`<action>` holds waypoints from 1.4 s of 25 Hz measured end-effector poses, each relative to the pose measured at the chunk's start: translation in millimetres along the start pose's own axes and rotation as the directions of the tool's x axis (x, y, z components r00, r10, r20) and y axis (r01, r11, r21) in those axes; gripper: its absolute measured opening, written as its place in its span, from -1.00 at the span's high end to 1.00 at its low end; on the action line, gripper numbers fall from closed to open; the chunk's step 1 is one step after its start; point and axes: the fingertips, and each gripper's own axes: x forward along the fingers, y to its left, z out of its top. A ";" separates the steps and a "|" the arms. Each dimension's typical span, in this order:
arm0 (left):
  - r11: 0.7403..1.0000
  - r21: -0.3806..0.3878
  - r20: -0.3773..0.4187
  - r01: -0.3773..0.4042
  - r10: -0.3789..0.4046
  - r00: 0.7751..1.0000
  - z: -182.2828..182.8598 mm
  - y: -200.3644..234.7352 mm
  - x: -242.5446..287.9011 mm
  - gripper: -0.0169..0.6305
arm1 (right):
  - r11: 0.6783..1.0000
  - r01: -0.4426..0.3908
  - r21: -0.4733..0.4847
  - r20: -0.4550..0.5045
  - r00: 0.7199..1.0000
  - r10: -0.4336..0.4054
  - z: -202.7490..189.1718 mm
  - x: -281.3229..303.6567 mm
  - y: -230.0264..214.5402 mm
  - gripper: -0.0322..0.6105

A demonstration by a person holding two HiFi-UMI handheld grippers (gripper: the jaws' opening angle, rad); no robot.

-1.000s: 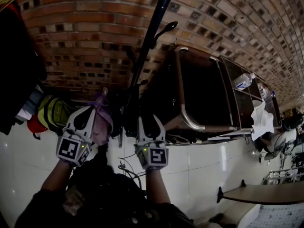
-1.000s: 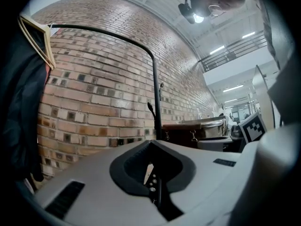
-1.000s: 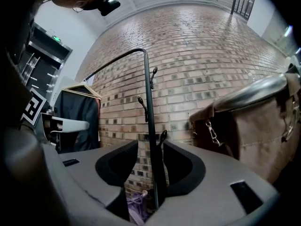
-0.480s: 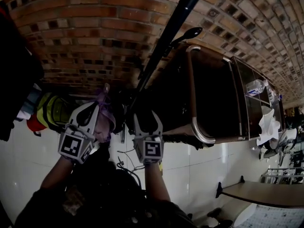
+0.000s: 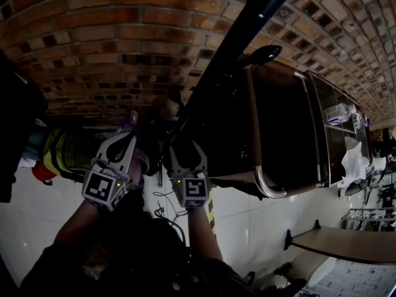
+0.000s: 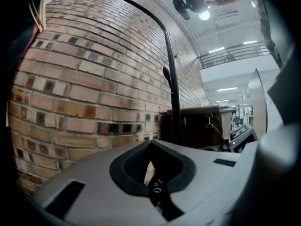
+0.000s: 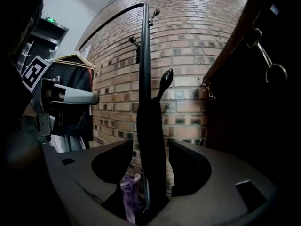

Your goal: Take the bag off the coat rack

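The black coat rack pole (image 5: 213, 73) rises in front of the brick wall, and a knobbed hook (image 7: 164, 81) sticks out of it. A pale purple bag (image 5: 142, 159) hangs low beside the pole. In the head view my left gripper (image 5: 132, 138) is shut, and the bag's purple strap (image 5: 132, 120) pokes out past its tips. My right gripper (image 5: 185, 146) stands open around the pole's dark lower part (image 7: 151, 149), its pads clear of it. A purple scrap of the bag (image 7: 129, 197) lies deep between its jaws.
A dark wooden cabinet (image 5: 278, 135) with a metal rail stands right of the pole, with a water bottle (image 5: 339, 111) on a shelf beyond. Dark coats and a yellow-green garment (image 5: 65, 150) hang at the left. Cables (image 5: 162, 212) trail over the white tiled floor.
Both grippers have drifted a little toward the pole. The right gripper's jaws stand wider than a second ago. The left gripper stays shut.
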 end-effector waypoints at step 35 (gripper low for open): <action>0.997 -0.056 -0.008 0.046 -0.046 0.999 12.5 5.2 15.8 0.89 | 0.957 -0.189 0.218 0.145 0.976 0.160 60.1 -31.9 23.0 0.84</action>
